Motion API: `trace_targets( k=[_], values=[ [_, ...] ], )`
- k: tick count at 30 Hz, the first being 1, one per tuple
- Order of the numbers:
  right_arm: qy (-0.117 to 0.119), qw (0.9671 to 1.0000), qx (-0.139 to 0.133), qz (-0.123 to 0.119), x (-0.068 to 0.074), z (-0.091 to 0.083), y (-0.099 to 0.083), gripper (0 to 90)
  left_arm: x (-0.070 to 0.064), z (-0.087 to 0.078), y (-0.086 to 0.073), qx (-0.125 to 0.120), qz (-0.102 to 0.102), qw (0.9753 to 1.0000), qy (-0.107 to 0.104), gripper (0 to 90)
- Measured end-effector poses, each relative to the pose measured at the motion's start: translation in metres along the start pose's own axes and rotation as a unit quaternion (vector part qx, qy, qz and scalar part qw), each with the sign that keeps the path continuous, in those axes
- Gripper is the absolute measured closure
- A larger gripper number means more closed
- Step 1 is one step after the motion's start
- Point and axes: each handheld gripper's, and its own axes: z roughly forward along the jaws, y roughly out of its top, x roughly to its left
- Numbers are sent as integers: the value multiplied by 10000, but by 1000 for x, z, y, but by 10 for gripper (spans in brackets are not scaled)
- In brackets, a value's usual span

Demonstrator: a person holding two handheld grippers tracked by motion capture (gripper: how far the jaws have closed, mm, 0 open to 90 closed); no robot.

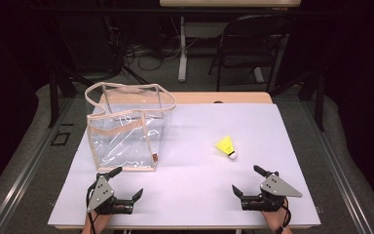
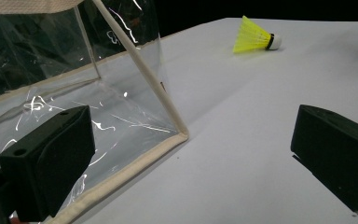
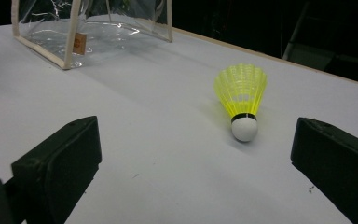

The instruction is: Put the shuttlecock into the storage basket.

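Resting low at the near edge of the white tabletop (image 1: pixel 195 195), both tongs stand with jaws spread wide and nothing between them. The left tongs (image 1: pixel 125 184) sit just in front of the near lower edge of the clear plastic tote bag with beige fabric trim (image 1: pixel 126 129); in the left gripper view one jaw stands just before the bag's transparent wall and beige bottom seam (image 2: pixel 135 163), though contact cannot be confirmed. The right tongs (image 1: pixel 247 179) lie at the near right, aimed toward the yellow feather-skirted shuttlecock with a white rounded cork (image 1: pixel 226 146).

Shuttlecock position: lying on its side on the bare tabletop, right of centre, cork toward the near edge, skirt pointing away. It is well apart from the bag and near, but clear of, the right tongs. In the right gripper view it lies ahead between the two jaws, nearer the right-hand one, and untouched (image 3: pixel 242 100).

Bag condition: upright, mouth open at the top, handles drooping over the rim, interior seemingly empty as far as the transparent walls allow.

Assessment: the work appears to be placing the shuttlecock in the bag, and it stands at the very start. Nothing is grasped, nothing lifted, nothing inside the bag. Remaining, in my judgement: close on the shuttlecock, carry it across, release it through the open mouth, possibly with the left tongs steadying the rim.
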Motion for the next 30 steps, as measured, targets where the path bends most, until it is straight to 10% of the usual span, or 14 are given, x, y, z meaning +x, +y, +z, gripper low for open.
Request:
trace_targets(
  k=[30],
  values=[
    [-49,9952,914,356,-26,40,22,0,-1,0,0,15,16,10000,-20,0]
  ],
)
